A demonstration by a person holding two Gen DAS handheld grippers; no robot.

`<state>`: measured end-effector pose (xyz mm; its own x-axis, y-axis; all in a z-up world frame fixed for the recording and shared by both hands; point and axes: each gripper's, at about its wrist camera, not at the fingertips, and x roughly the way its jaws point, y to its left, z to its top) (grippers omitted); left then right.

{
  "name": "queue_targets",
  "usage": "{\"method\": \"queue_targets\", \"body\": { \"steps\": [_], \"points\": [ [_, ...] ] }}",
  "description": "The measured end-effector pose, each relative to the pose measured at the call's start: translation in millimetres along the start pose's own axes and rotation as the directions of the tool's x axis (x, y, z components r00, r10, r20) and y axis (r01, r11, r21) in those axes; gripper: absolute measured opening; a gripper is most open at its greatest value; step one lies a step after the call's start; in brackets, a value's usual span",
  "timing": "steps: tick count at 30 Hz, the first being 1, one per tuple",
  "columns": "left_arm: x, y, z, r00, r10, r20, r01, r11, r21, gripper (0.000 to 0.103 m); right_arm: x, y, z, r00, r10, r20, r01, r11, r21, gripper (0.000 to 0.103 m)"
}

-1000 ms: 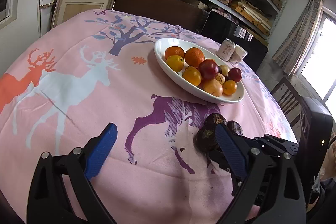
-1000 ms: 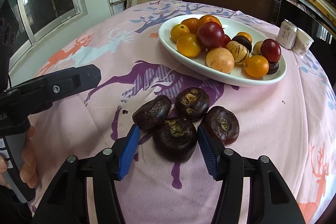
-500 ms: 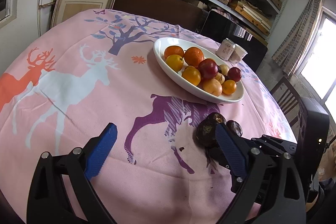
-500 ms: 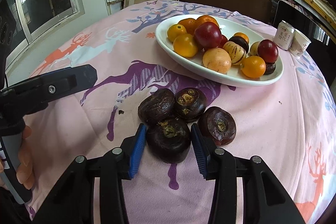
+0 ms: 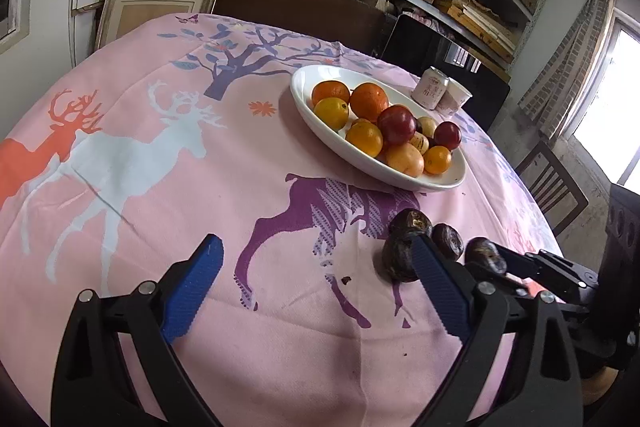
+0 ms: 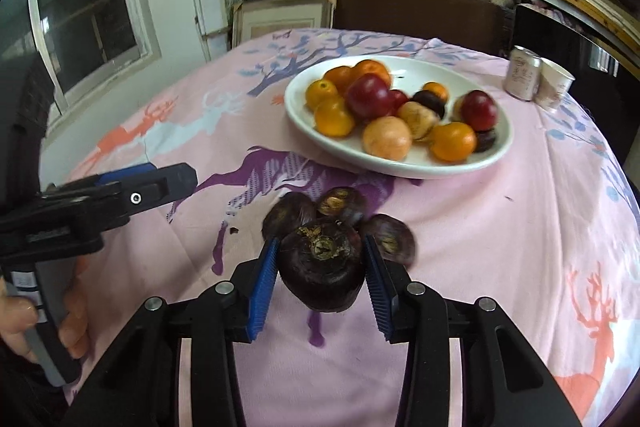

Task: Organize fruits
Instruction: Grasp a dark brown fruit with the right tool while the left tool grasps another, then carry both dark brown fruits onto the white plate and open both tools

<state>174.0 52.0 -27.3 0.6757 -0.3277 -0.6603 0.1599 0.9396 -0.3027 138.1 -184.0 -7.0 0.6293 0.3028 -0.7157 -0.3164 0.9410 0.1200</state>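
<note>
The right gripper [image 6: 320, 267] is closed, its blue fingers [image 6: 262, 287] pressed against a dark round fruit [image 6: 320, 271]. The left gripper [image 5: 316, 287] is held low with fingers spread wide, nothing between them

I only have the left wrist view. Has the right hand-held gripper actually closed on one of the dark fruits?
Observer: Yes. The right hand-held gripper is shut on the nearest dark fruit, blue pads on both sides.
Operator: How many dark fruits are left behind it?
Observer: Three dark fruits, clustered on the tablecloth.
Operator: Room in the white dish?
Observer: Its far side shows bare white.
</note>
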Motion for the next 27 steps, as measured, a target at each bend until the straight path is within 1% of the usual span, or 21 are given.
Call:
{"method": "queue_targets", "body": {
  "steps": [1,3,4,5,6,7,10,11,14,15,16,17,18,22,27],
  "points": [
    [2.1,-3.4,-0.9,1.000,0.004,-0.010,-0.004,1.000,0.014,0.093,-7.6,-9.8,-4.9,1.000,-0.002,0.009,0.001,1.000,0.021,0.043],
    [7.8,-15.4,-2.8,0.999,0.021,-0.037,-0.018,0.997,0.071,0.093,-19.4,-27.9,-14.9,1.000,-0.008,0.023,0.007,0.998,0.064,0.043],
    [11.5,-26.2,-4.5,0.998,0.033,-0.053,-0.026,0.992,0.124,0.093,-26.7,-39.7,-22.2,0.999,-0.007,0.032,0.004,0.995,0.098,0.043],
    [15.6,-38.5,-6.2,0.997,0.045,-0.067,-0.033,0.983,0.183,0.093,-31.0,-46.3,-27.7,0.999,-0.003,0.041,-0.002,0.993,0.119,0.043],
    [19.0,-47.3,-7.8,0.995,0.061,-0.073,-0.043,0.974,0.222,0.093,-35.7,-55.8,-34.6,0.999,0.000,0.051,-0.007,0.990,0.144,0.043],
    [24.2,-61.0,-10.2,0.993,0.088,-0.081,-0.062,0.958,0.278,0.093,-37.8,-61.9,-39.3,0.998,0.002,0.056,-0.011,0.986,0.164,0.043],
    [37.8,-85.6,-12.6,0.988,0.128,-0.091,-0.087,0.927,0.365,0.093,-39.7,-77.9,-47.5,0.997,0.034,0.069,-0.049,0.971,0.235,0.043],
    [42.2,-90.8,-12.7,0.986,0.135,-0.095,-0.089,0.920,0.382,0.093,-38.9,-79.6,-48.3,0.997,0.042,0.071,-0.058,0.969,0.241,0.043],
    [51.8,-100.2,-11.4,0.984,0.141,-0.110,-0.084,0.907,0.413,0.085,-36.1,-78.1,-48.4,0.996,0.064,0.066,-0.078,0.969,0.234,0.043],
    [53.8,-101.4,-10.8,0.983,0.143,-0.118,-0.082,0.906,0.415,0.079,-36.1,-77.2,-48.3,0.995,0.068,0.070,-0.082,0.970,0.229,0.043],
    [57.1,-100.6,-11.0,0.981,0.142,-0.131,-0.076,0.907,0.414,0.068,-37.3,-77.1,-48.9,0.995,0.071,0.074,-0.086,0.970,0.227,0.043],
    [60.5,-98.7,-12.2,0.979,0.136,-0.150,-0.063,0.908,0.413,0.058,-37.8,-76.9,-48.9,0.994,0.074,0.076,-0.090,0.970,0.227,0.043],
    [63.5,-97.7,-12.6,0.978,0.130,-0.166,-0.051,0.910,0.411,0.040,-38.2,-76.6,-49.5,0.994,0.078,0.077,-0.093,0.969,0.229,0.043],
    [64.4,-95.7,-13.4,0.980,0.111,-0.166,-0.035,0.915,0.403,0.040,-36.7,-80.5,-49.9,0.993,0.088,0.076,-0.104,0.963,0.249,0.043],
    [50.5,-98.1,-12.9,0.989,0.089,-0.119,-0.034,0.914,0.404,0.040,-38.1,-79.5,-50.0,0.993,0.088,0.083,-0.106,0.965,0.241,0.043]
  ]
}}
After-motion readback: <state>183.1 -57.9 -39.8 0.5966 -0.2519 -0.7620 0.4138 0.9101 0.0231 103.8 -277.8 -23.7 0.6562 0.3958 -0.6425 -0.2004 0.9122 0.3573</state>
